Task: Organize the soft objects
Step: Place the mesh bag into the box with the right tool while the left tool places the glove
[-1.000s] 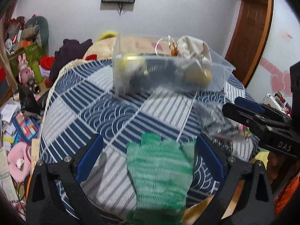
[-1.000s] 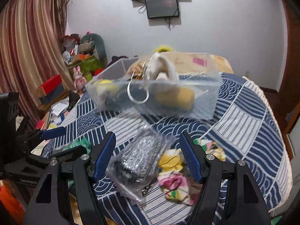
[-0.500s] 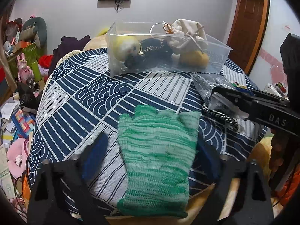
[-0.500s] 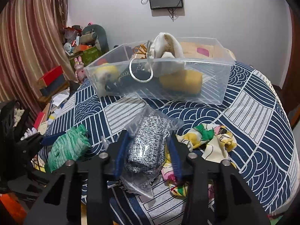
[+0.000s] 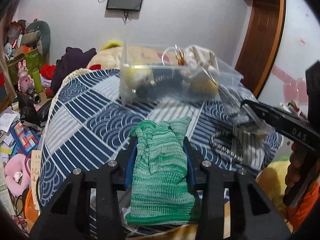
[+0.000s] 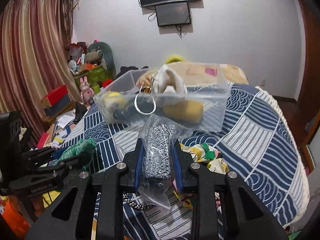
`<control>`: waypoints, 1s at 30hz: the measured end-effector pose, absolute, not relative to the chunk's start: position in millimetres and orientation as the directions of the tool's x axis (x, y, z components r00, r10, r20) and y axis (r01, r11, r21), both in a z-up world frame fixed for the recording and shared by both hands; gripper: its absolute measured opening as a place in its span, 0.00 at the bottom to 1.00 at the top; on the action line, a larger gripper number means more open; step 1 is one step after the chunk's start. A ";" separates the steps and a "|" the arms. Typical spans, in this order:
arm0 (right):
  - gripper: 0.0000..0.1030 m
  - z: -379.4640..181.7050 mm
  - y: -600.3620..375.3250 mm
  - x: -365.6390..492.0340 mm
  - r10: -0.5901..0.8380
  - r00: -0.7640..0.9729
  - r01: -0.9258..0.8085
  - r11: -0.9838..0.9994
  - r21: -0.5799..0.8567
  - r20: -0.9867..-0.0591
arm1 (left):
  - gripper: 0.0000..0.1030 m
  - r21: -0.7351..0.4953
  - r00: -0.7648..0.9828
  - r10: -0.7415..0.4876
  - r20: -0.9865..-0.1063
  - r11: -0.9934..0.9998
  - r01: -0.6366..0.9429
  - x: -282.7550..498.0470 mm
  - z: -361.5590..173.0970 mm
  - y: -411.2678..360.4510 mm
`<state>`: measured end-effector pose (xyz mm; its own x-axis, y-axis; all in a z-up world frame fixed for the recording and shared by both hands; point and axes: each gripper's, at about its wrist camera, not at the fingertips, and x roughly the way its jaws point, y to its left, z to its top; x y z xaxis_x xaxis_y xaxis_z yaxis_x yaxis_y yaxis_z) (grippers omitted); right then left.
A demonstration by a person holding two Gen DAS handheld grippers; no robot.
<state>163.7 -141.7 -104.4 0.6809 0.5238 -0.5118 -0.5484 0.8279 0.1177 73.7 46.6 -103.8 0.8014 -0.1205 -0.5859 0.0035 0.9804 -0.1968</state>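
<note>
Left gripper (image 5: pixel 160 154): jaws pinching green knit glove (image 5: pixel 160 170), near tabletop edge. Right gripper (image 6: pixel 158 160): jaws clamped on bagged black-white knit item (image 6: pixel 158 152), just before clear bin (image 6: pixel 212 118) of soft toys on blue patterned cloth (image 6: pixel 250 140).

Open quilt (image 5: pixel 84 120) between the left gripper (image 5: pixel 160 146) and the clear bin (image 5: pixel 176 84) gives a free lane. Bin top is open; a cream pouch (image 6: pixel 170 82) and wire ring (image 6: pixel 145 104) stick up mid-bin. Floral cloth (image 6: pixel 208 156) and a braided band (image 5: pixel 226 146) clutter the near right.
</note>
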 end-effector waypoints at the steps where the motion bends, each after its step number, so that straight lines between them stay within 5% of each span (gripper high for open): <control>1: 0.23 -101.9 -142.8 163.3 0.523 0.687 -0.546 0.830 0.117 -0.505 | 0.40 -0.196 0.807 -0.116 -0.579 0.981 0.001 74.4 -100.8 47.7; 15: 0.23 -74.4 -158.4 177.8 0.502 0.748 -0.502 0.856 0.125 -0.434 | 0.40 -0.181 0.883 -0.089 -0.461 0.984 0.004 101.1 -47.9 49.4; 30: 0.23 -67.9 -154.5 212.2 0.481 0.765 -0.458 0.874 0.163 -0.429 | 0.40 -0.150 0.878 -0.080 -0.472 0.989 0.010 160.8 -34.6 42.3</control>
